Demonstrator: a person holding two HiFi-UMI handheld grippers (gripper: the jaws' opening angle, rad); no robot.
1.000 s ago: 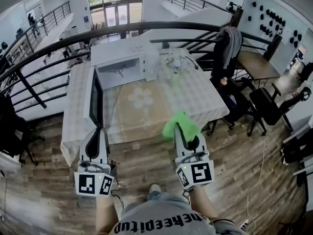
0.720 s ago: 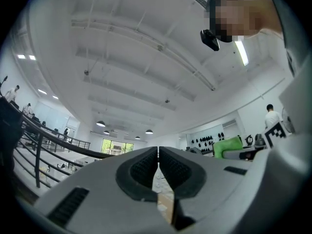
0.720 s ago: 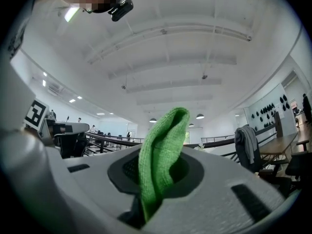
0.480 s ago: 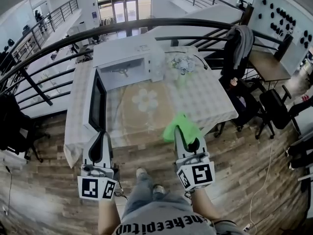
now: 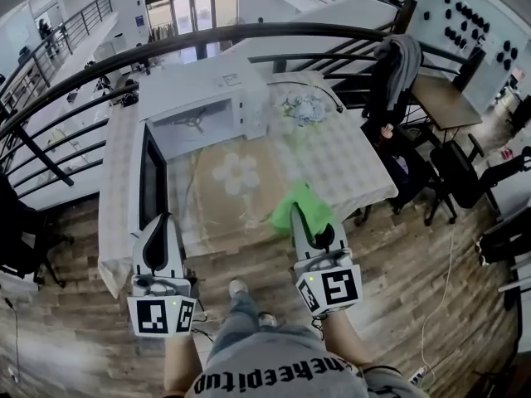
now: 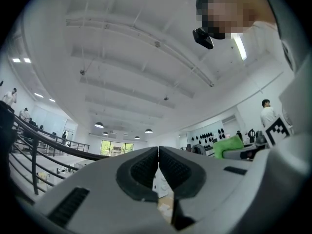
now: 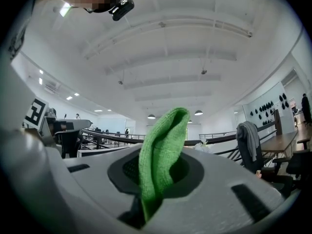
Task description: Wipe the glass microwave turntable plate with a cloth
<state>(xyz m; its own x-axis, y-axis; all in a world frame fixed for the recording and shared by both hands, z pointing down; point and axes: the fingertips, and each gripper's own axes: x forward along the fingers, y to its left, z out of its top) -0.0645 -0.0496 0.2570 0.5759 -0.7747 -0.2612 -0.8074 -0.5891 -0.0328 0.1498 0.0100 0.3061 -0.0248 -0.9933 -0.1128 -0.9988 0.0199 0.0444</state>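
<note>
Glass turntable plate [image 5: 236, 175]: clear round disc, pale moulded hub, lying flat mid-table [image 5: 353, 172] in front of open microwave [image 5: 199, 110].
Green cloth [image 5: 300, 204]: fuzzy, folded, pinched in right gripper [image 5: 302, 219] at near table edge, not yet on glass.
Left gripper [image 5: 158, 232]: jaws pressed together, empty.
Judgement: lay cloth flat and wipe in circles. Glass is slick and may slide on the checked tablecloth, so steady the rim.

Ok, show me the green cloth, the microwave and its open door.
green cloth [image 5: 299, 205], head view, middle of the bunched fabric
microwave [image 5: 199, 85], head view, its white top
microwave door [image 5: 151, 185], head view, its dark window
</note>
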